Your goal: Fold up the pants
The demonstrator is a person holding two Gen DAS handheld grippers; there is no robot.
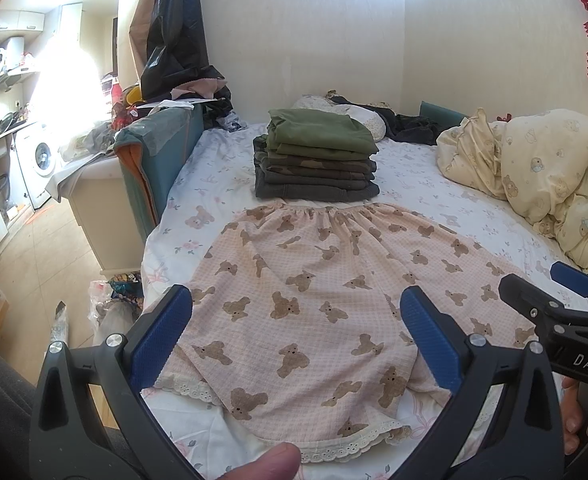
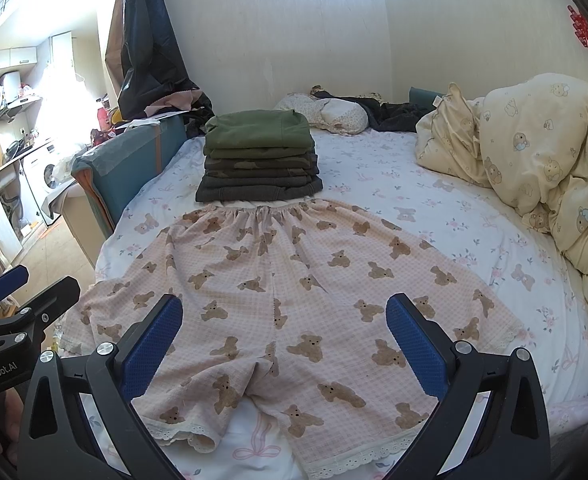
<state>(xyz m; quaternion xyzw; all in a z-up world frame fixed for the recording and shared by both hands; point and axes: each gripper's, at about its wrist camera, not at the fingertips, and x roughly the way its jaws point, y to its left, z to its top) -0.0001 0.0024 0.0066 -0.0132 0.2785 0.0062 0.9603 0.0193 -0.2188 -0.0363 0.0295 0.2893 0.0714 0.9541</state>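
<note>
White cotton with a faint floral print covers the bed (image 2: 434,200), which fills most of what both my cameras take in. At three o'clock a cream quilt (image 2: 534,152) printed with little bears is bunched up along the right edge of the mattress. The pants (image 2: 294,292) lie spread flat in the middle of the sheet: pale pink check with brown teddy bears, gathered waistband toward twelve o'clock, both short legs pointing to six o'clock with their white lace hems (image 2: 350,462) nearest me. Touching the waistband at twelve o'clock stands a stack of folded clothes (image 2: 260,160), olive green on top, camouflage in the middle, dark grey at the bottom. Beyond it, against the wall, a small patterned pillow (image 2: 326,114) and some dark garments lie together. At nine o'clock, off the bed, a washing machine (image 1: 42,158) sits under a cluttered counter.

My left gripper (image 1: 296,334) hovers above the left leg of the pants, blue pads spread wide, nothing between them. My right gripper (image 2: 284,342) hangs over the crotch seam and the right leg, its pads spread just as wide and holding nothing. Each shows at the edge of the other's view, side by side and apart.
</note>
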